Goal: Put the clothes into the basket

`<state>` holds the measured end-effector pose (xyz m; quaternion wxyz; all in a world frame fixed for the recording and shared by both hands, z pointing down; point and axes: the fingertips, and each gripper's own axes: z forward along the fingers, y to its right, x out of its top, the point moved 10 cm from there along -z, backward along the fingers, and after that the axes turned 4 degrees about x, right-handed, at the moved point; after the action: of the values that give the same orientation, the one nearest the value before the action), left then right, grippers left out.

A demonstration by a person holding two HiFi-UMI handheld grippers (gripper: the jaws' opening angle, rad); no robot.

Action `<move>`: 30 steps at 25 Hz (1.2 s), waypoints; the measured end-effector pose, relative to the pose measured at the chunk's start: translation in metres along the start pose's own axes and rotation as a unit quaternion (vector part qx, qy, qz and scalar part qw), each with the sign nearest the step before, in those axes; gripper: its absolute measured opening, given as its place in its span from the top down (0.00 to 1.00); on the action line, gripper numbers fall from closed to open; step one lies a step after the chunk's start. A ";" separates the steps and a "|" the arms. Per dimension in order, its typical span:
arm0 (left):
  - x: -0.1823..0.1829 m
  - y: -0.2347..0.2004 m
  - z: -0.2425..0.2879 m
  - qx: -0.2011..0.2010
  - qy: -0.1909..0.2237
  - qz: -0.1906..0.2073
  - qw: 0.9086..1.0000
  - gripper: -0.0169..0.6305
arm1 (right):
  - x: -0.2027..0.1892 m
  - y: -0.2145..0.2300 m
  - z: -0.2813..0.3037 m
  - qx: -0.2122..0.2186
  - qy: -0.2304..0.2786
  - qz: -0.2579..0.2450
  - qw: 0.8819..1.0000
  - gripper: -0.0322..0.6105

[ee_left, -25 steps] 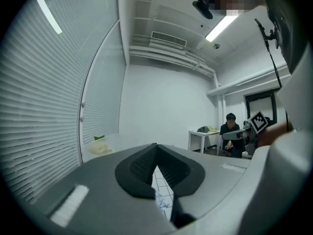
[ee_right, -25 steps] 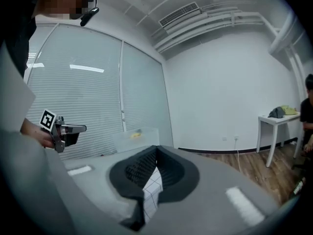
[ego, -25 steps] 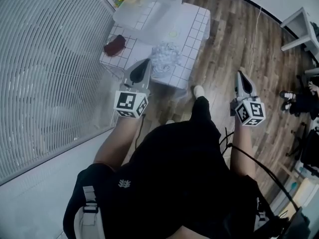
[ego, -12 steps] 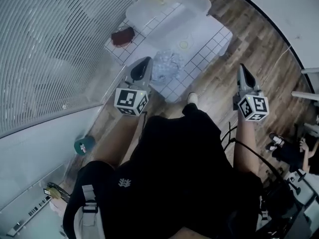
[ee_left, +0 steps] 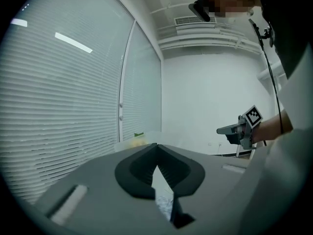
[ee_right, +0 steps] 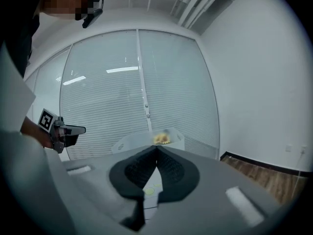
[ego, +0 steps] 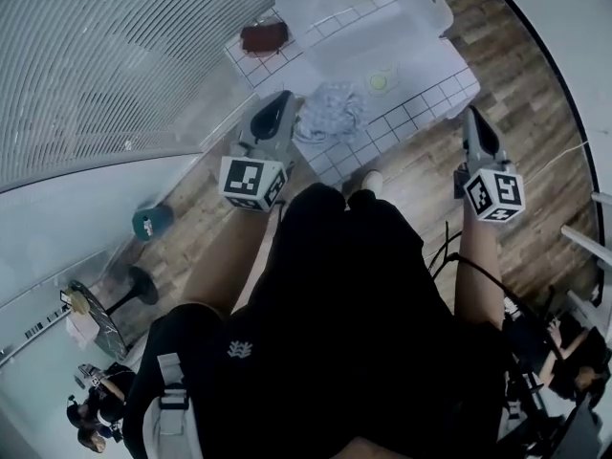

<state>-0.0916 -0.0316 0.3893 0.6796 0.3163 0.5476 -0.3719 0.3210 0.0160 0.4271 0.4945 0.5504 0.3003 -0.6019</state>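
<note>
A clear plastic basket stands at the far end of a white gridded table. A pale blue patterned garment lies crumpled near the table's front edge. A dark red garment lies at the table's left corner. My left gripper hovers just left of the patterned garment, shut and empty. That cloth shows through the gap under its jaws. My right gripper hangs over the floor off the table's right corner, jaws together with nothing held. The basket lies ahead of it.
A small yellow-green round thing sits on the table, and something yellow lies by the basket. A glass wall with blinds runs along the left. On the floor are a teal round object and a black stand.
The table and basket have slid up and to the right in the head view as the person turned. Both grippers stay shut and keep their places beside the table's front.
</note>
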 end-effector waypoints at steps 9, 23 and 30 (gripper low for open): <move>-0.015 -0.032 -0.010 -0.007 0.003 -0.005 1.000 0.96 | 0.017 -0.028 0.035 0.007 0.001 -0.023 1.000 0.95; -0.053 -0.066 0.003 -0.071 -0.019 -0.014 0.997 0.96 | 0.028 -0.066 0.063 -0.025 -0.006 -0.044 0.999 0.95; -0.061 -0.054 0.017 -0.078 -0.013 -0.007 0.997 0.96 | 0.026 -0.052 0.079 -0.005 -0.007 -0.040 0.999 0.95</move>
<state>-0.1365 -0.0645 0.4514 0.7062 0.2538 0.5684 -0.3372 0.2461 -0.0456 0.4099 0.4748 0.5315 0.3218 -0.6234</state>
